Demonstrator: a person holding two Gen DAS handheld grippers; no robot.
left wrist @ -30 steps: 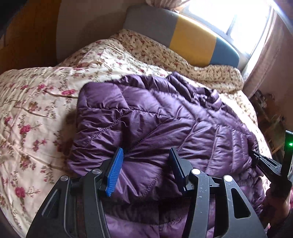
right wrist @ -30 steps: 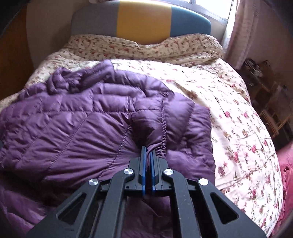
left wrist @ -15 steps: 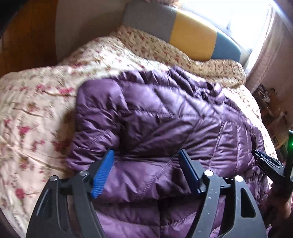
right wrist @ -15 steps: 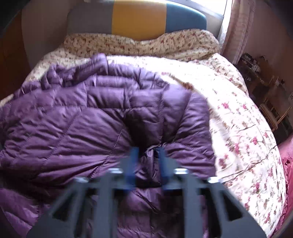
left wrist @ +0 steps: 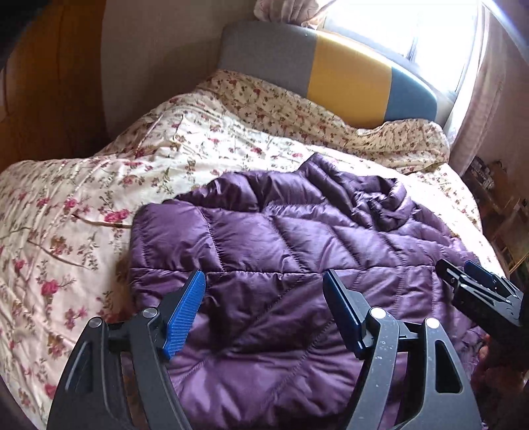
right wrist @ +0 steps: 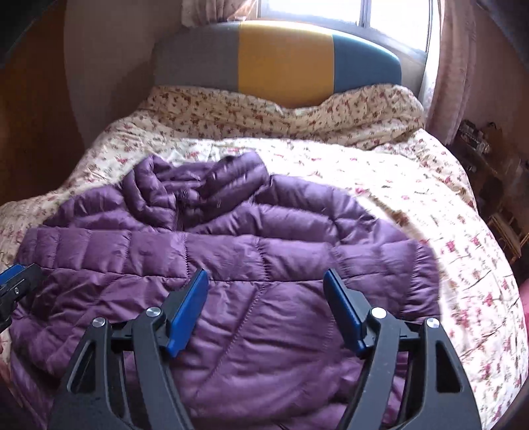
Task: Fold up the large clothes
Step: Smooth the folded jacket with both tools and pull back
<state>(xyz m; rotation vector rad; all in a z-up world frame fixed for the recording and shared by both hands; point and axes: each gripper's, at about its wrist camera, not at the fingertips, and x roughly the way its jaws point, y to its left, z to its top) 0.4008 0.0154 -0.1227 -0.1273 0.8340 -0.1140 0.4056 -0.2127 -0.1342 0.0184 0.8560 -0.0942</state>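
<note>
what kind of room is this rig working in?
Most likely a home bedroom. A bed with a floral quilt and a grey, yellow and blue padded headboard fills the view, with a curtained window behind it. A purple puffer jacket lies spread on the quilt.

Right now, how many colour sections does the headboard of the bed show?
3. On the headboard, a grey section is at the left, a yellow section in the middle, a blue section at the right. The floral duvet hides its lower edge.
</note>
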